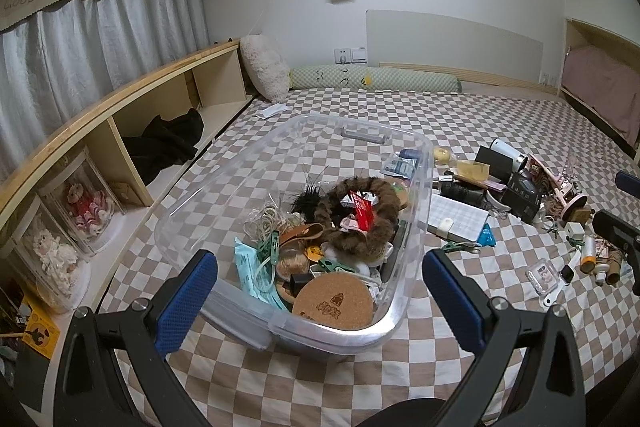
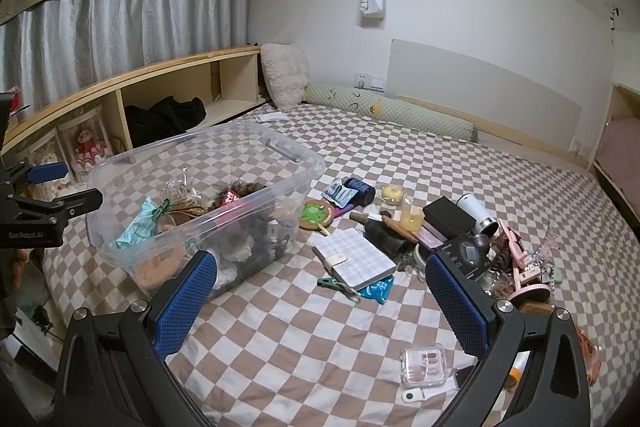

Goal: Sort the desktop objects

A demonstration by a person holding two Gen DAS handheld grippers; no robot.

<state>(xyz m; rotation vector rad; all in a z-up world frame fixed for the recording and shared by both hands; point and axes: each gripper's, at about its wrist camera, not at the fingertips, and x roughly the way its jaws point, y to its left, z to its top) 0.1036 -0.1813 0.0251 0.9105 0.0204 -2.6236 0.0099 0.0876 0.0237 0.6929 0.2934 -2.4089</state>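
Observation:
A clear plastic bin [image 1: 416,163] stands on the checkered bedspread, holding a cork coaster [image 1: 334,301], a brown fur ring [image 1: 360,219], clips and cords. My left gripper [image 1: 320,259] hangs open just above the bin's near rim with nothing between its fingers. My right gripper [image 2: 320,263] is also open and empty, over bare bedspread between the bin [image 2: 200,143] and a pile of loose objects. In front of it lie a checkered notebook [image 2: 354,259], a green clip [image 2: 328,283] and a blue packet [image 2: 378,287]. A small clear case [image 2: 424,365] lies near its right finger.
The pile to the right holds a black box [image 2: 448,215], a white cylinder [image 2: 478,211], a frog coaster [image 2: 317,214] and pink items [image 2: 524,267]. A wooden shelf [image 1: 168,79] runs along the left, with a pillow [image 1: 266,71] and a bolster [image 2: 400,115] at the wall.

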